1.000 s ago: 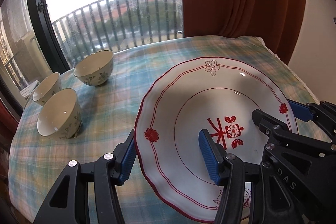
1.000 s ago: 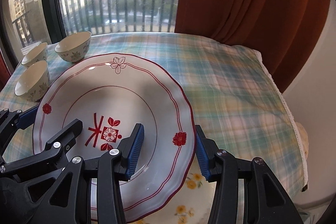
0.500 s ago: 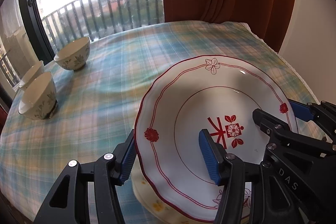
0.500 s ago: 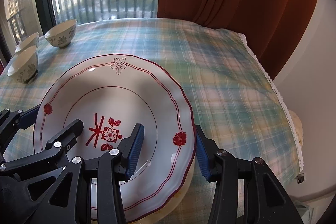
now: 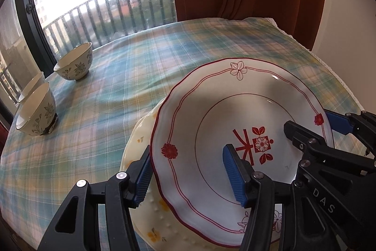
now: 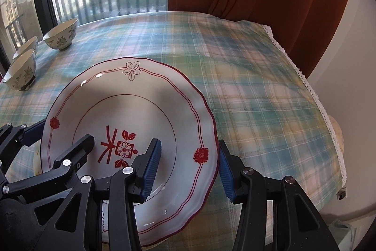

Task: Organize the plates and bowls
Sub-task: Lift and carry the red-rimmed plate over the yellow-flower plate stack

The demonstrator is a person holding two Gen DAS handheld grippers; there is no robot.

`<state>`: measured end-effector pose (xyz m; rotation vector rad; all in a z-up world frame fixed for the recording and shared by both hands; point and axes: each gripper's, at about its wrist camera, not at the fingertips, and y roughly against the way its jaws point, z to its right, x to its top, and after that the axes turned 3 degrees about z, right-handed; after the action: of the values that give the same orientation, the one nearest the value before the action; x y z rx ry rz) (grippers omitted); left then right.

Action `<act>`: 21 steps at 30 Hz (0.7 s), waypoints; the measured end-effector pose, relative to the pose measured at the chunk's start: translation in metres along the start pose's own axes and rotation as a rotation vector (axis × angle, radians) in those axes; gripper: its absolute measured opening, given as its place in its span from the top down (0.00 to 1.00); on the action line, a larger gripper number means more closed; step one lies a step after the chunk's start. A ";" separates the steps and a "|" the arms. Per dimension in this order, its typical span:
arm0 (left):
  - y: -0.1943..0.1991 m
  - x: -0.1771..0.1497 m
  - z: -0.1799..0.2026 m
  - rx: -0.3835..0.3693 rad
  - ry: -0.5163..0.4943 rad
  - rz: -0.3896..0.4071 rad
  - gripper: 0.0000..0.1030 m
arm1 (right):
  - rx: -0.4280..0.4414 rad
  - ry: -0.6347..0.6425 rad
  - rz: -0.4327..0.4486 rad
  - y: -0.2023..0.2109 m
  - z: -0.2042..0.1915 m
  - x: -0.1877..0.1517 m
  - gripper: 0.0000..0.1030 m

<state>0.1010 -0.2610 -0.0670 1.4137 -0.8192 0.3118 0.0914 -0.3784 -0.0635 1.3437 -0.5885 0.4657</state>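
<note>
Red-trimmed plate (image 5: 211, 124) has come down over cream plate (image 5: 141, 133).
Left gripper (image 5: 188, 178) clamped at its 9 o'clock rim, right gripper (image 6: 188, 171) at 3; bowls (image 5: 72, 62) at 10 o'clock.

"das" in pale letters on the right gripper (image 5: 329, 124); a red character on the plate (image 5: 244, 145).

Bare checked cloth (image 6: 258, 91) rightward — three bowls (image 5: 72, 62) crowding far left.
</note>
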 end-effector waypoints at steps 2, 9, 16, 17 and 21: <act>-0.002 -0.001 -0.002 0.001 0.008 0.000 0.43 | 0.019 -0.007 -0.002 -0.001 0.000 -0.001 0.50; 0.000 -0.006 -0.002 0.014 -0.006 0.040 0.43 | 0.060 -0.054 0.009 -0.006 0.011 0.002 0.50; 0.000 -0.009 0.001 0.039 -0.041 0.044 0.43 | 0.085 -0.110 0.072 0.002 0.022 0.007 0.72; 0.000 -0.009 0.001 0.039 -0.041 0.044 0.43 | 0.084 -0.097 0.075 0.002 0.020 0.007 0.74; 0.001 -0.011 -0.002 0.054 -0.036 0.043 0.42 | 0.066 -0.066 0.060 0.001 0.013 0.007 0.74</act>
<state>0.0935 -0.2565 -0.0736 1.4565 -0.8769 0.3446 0.0942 -0.3912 -0.0565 1.4119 -0.6746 0.4944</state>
